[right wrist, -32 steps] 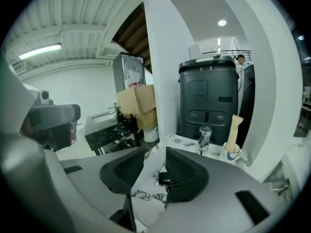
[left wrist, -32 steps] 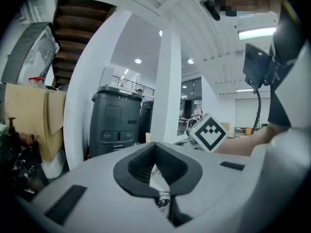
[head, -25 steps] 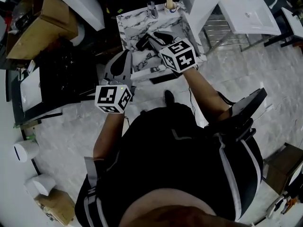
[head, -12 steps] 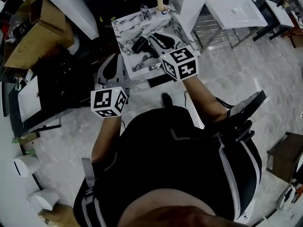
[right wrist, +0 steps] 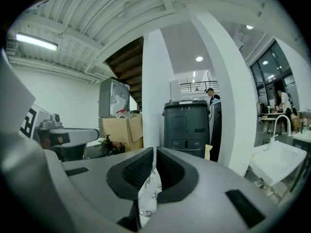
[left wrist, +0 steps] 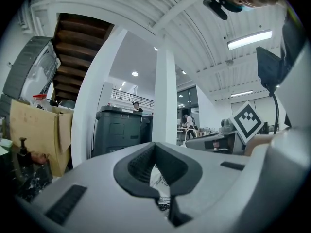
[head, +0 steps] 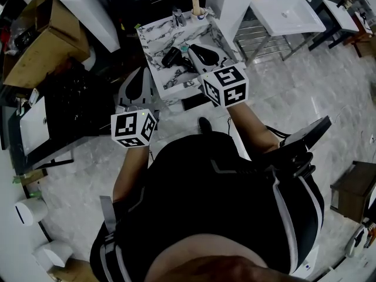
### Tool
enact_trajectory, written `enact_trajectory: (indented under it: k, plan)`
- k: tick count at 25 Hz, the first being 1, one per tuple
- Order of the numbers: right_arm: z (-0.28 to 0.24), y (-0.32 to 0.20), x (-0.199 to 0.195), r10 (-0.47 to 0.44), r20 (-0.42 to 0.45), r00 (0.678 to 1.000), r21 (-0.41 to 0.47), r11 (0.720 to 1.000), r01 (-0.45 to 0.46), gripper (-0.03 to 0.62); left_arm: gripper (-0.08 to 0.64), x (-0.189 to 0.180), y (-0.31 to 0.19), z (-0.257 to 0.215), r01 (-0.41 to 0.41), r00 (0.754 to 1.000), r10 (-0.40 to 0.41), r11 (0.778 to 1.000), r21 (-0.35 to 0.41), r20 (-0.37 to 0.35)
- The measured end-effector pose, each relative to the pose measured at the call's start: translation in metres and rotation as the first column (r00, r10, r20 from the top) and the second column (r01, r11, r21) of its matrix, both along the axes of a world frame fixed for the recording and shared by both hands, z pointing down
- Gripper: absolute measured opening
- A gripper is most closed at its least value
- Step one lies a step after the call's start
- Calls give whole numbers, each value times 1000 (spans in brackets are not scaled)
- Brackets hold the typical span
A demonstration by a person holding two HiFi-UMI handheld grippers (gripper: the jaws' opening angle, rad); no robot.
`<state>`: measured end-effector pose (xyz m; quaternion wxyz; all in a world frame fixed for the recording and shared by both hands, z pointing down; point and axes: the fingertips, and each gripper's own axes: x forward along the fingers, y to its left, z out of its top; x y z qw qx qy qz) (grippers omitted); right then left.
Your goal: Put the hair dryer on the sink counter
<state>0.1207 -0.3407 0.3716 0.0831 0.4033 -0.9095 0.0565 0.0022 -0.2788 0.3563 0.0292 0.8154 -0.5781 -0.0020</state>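
In the head view the hair dryer (head: pixel 174 57) lies on the marble table (head: pixel 154 33), just beside the tips of the right gripper (head: pixel 191 49) and on their left. It is well ahead of the left gripper (head: pixel 145 71), which hangs off the table's near edge. Since the dryer looks to be resting where the task wants it, the step in hand is probably clearing away. That is best done by drawing the right jaws straight back and up, so they do not brush the dryer or push it toward the edge, and by keeping the left jaws out of the path. Beyond the jaws at the table's far rim stand one cup (head: pixel 197 9) holding something upright and one small glass (head: pixel 177 15). I count one hair dryer, one marble table and two grippers, plus one white sink (head: pixel 286 10) well off to the right. In the left gripper view the left gripper (left wrist: pixel 155 147) has its jaws closed with nothing in them, and no dryer shows. In the right gripper view the right gripper (right wrist: pixel 154 152) has its jaws closing, almost met, with nothing between them. Only a strip of marble shows below the jaws, and one dark bin (right wrist: pixel 187 125) stands far ahead.
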Motion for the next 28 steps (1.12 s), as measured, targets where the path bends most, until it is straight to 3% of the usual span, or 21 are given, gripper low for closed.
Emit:
enact_trajectory:
  k: [28]
  plan:
    - [-11, -37, -6, 2, -12, 1000, 66, 998, -1, 26, 0, -3, -38, -4, 26, 999, -26, 999, 19, 30]
